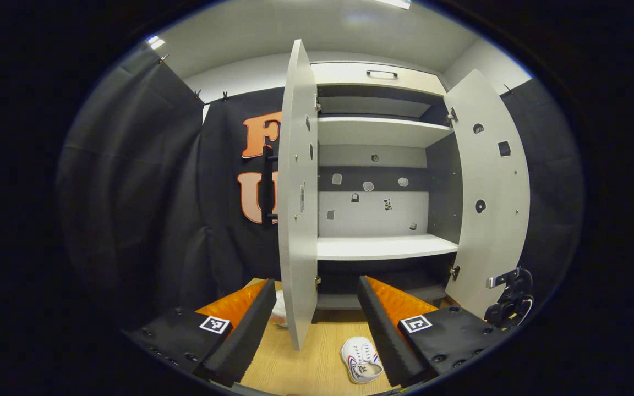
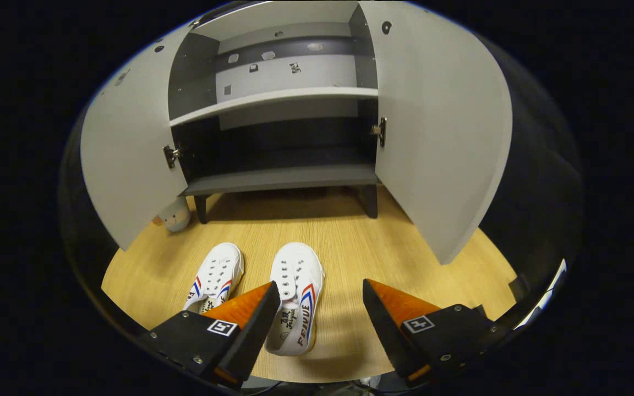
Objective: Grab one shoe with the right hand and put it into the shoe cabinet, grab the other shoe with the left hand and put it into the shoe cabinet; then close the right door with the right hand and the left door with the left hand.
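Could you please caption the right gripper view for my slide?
Open right gripper hovers above two white shoes before the open shoe cabinet.

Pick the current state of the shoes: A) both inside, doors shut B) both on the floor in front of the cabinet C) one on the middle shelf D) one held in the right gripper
B: both white shoes lie side by side on the wooden floor before the open cabinet; the right gripper hovers open above them.
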The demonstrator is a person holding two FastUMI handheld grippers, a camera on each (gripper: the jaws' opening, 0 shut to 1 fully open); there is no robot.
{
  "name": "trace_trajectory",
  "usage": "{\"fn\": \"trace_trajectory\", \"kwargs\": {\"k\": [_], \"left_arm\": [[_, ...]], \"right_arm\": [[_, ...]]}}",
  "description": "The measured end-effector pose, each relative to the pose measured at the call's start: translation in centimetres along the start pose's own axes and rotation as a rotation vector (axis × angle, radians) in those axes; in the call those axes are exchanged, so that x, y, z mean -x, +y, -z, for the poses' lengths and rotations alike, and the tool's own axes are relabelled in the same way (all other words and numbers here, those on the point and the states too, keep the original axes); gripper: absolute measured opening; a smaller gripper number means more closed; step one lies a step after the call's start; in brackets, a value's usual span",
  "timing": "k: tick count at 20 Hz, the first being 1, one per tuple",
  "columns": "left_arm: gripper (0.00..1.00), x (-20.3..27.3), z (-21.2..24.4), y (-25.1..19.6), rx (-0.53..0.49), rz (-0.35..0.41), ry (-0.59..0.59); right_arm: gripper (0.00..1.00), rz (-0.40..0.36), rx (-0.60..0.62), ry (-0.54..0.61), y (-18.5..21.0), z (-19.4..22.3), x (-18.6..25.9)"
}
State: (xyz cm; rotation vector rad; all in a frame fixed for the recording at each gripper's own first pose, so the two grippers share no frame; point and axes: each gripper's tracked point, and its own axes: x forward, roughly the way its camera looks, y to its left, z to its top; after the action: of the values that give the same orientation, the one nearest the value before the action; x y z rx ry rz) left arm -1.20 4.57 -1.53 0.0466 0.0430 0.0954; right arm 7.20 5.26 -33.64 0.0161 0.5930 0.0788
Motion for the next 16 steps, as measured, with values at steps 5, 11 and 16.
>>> {"fn": "trace_trajectory", "kwargs": {"k": [5,11,16], "left_arm": [[0.97,-0.1,0.9,0.7,-0.010,-0.028,0.023],[0.94,-0.1,1.5,0.7,-0.030,-0.038,0.040],[0.97,0.3,2.2,1.0,-0.022,-0.050,0.061]], "right_arm": [[0.79,0.001,0.040,0.091,0.3,3.2,-3.7],[0.50,-0.035,-0.029,0.191,1.1,5.6,-6.0],[0.30,-0.030,-0.045,0.210,1.3,6.0,-6.4]]}}
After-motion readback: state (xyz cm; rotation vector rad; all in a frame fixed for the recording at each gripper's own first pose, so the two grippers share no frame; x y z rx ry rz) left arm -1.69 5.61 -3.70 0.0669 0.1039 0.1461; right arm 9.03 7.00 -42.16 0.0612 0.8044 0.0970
